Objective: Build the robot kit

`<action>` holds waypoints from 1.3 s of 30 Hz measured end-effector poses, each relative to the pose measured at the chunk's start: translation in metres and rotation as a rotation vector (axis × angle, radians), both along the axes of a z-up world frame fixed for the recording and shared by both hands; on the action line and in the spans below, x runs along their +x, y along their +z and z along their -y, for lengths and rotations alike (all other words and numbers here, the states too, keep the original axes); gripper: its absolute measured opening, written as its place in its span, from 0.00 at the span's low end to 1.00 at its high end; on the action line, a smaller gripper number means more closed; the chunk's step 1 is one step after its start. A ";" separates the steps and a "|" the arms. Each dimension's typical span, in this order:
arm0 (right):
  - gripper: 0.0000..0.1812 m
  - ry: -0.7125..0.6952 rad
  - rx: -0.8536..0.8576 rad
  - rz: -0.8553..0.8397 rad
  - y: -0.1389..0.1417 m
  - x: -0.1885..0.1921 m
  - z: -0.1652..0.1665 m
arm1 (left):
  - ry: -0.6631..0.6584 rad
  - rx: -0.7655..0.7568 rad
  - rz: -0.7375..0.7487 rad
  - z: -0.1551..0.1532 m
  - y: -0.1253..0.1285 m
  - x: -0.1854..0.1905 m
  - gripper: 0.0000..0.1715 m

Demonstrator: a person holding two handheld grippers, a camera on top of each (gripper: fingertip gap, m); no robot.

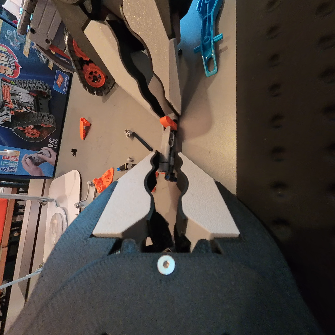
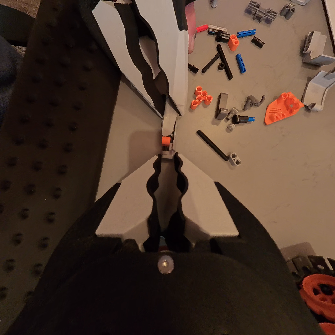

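Observation:
A small assembly of grey, black and white building pieces [image 1: 167,145] with an orange connector [image 1: 167,123] hangs over the grey table's edge. My left gripper [image 1: 167,154] is shut on its near end. The right gripper [image 1: 176,113] reaches in from the top of the left wrist view and grips the end by the orange connector. In the right wrist view my right gripper [image 2: 167,155] is shut on the grey end [image 2: 167,156], the orange connector [image 2: 165,140] sits just beyond it, and the left gripper [image 2: 172,110] holds the white far end [image 2: 168,123].
A black studded mat [image 1: 290,145] [image 2: 45,145] borders the table. Loose parts lie on the table: a black axle with a grey connector [image 2: 212,145], an orange panel [image 2: 281,110] and orange connectors [image 2: 201,97]. There are also a tracked orange-wheeled unit [image 1: 94,76], a turquoise beam [image 1: 208,45] and a blue toy box [image 1: 27,108]. The gap from one gripper's tips to the other's is roughly 4 cm.

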State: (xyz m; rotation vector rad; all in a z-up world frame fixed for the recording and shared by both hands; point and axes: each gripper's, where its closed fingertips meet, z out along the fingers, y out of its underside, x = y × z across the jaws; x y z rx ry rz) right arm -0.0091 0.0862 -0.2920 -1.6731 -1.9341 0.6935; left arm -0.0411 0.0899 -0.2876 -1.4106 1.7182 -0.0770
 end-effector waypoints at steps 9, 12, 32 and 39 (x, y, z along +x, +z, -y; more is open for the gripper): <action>0.06 -0.033 -0.038 -0.049 -0.001 0.000 -0.001 | 0.038 -0.079 0.041 -0.001 -0.001 -0.001 0.09; 0.06 -0.046 -0.013 -0.066 -0.001 -0.001 -0.002 | 0.065 -0.146 0.072 -0.001 -0.002 -0.002 0.09; 0.06 -0.062 0.007 -0.109 -0.001 -0.009 -0.003 | 0.078 -0.197 0.110 -0.001 -0.002 0.001 0.09; 0.07 -0.056 0.062 -0.105 0.000 -0.008 -0.003 | 0.068 -0.176 0.103 -0.002 -0.002 0.000 0.09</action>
